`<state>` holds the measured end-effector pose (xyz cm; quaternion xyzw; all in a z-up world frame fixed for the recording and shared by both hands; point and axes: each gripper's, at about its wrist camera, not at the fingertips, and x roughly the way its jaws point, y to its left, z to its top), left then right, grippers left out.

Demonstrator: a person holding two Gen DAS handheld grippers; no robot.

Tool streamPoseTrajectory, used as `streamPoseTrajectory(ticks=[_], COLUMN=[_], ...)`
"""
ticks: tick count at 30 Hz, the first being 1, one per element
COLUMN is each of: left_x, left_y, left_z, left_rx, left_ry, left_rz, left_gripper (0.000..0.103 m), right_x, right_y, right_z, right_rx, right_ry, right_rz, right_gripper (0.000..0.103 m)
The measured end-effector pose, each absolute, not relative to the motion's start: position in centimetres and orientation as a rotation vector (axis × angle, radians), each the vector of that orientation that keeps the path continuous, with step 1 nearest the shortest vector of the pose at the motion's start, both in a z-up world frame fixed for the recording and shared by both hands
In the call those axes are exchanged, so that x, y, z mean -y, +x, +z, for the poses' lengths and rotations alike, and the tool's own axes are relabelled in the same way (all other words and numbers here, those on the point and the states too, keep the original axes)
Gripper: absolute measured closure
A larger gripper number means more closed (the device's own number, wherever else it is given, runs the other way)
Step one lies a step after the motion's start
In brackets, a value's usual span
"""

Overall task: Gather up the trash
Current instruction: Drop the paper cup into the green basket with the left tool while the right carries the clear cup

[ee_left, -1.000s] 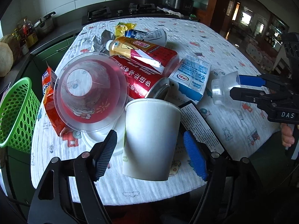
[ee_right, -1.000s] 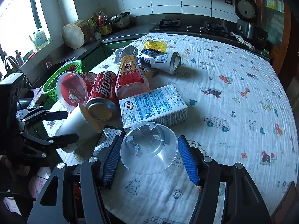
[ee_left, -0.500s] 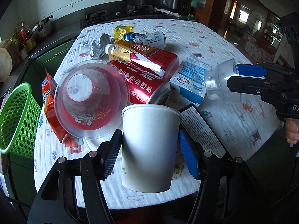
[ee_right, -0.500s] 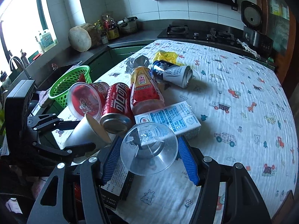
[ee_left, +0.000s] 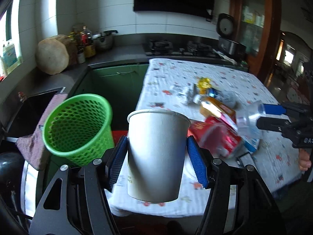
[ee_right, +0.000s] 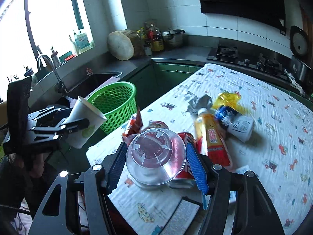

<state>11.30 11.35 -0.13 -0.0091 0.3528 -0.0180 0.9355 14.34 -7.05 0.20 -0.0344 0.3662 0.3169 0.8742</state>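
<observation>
My left gripper [ee_left: 157, 156] clamps the white paper cup [ee_left: 156, 152]; the green perforated plastic basket [ee_left: 78, 129] sits just left. My right gripper [ee_right: 156, 164] grips the clear plastic dome lid [ee_right: 154, 154], above the red can [ee_right: 185, 168].

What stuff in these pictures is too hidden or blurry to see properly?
- Bottom of the green basket, left wrist view: the gripper hides it.
- Red can, right wrist view: mostly behind the clear cup.
- Print on the white paper cup, left wrist view: too small.
- Table trash, left wrist view: blurred by motion.
</observation>
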Motion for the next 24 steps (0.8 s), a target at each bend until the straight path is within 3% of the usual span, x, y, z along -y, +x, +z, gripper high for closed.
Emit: streamPoseTrajectory(ticks=[12,24], left_x=[-28.4,-34.5], left_y=[20.4,23.3], left_z=[-3.9,-8.7], left_rx=[-0.836,-0.911], left_ry=[-0.117,-0.219], left_rz=[0.244,0.284], left_gripper=[0.041,0.037], right_x=[-6.1,-16.1], right_y=[18.5,24.4], right_z=[1.8,-0.5], right_rx=[-0.758,-0.801], right_ry=[-0.171,-0.261], right_rz=[0.778,0.801], right_gripper=[0.043,0.043])
